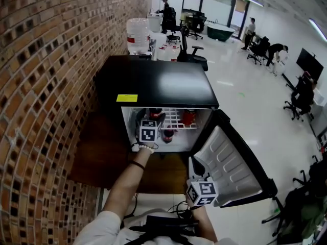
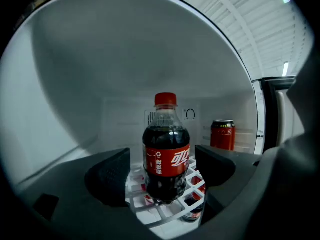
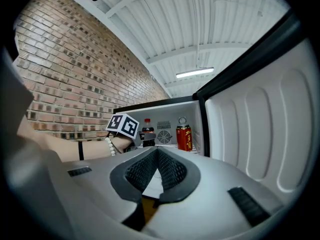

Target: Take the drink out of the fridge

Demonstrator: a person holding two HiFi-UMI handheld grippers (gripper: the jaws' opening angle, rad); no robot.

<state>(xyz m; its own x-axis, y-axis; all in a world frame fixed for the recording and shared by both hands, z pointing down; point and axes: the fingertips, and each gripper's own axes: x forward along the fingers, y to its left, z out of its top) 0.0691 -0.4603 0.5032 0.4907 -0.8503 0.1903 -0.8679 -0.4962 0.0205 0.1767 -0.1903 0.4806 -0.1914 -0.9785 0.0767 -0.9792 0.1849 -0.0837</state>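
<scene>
A cola bottle (image 2: 166, 156) with a red cap and label stands upright on the white wire shelf (image 2: 150, 209) inside the small black fridge (image 1: 158, 83). My left gripper (image 2: 163, 167) is open, its jaws either side of the bottle with a gap on both sides. In the head view the left gripper (image 1: 153, 120) reaches into the fridge opening. My right gripper (image 3: 157, 153) is shut and empty, held low in front of the open fridge door (image 1: 230, 162). From there I see the bottle (image 3: 147, 133) beside the left gripper's marker cube (image 3: 123, 126).
A red can (image 2: 222, 134) stands on the same shelf at the back right. Another bottle (image 1: 167, 135) sits below the shelf. A brick wall (image 1: 46, 86) runs along the left. The open door swings out on the right. Office chairs and people are far behind.
</scene>
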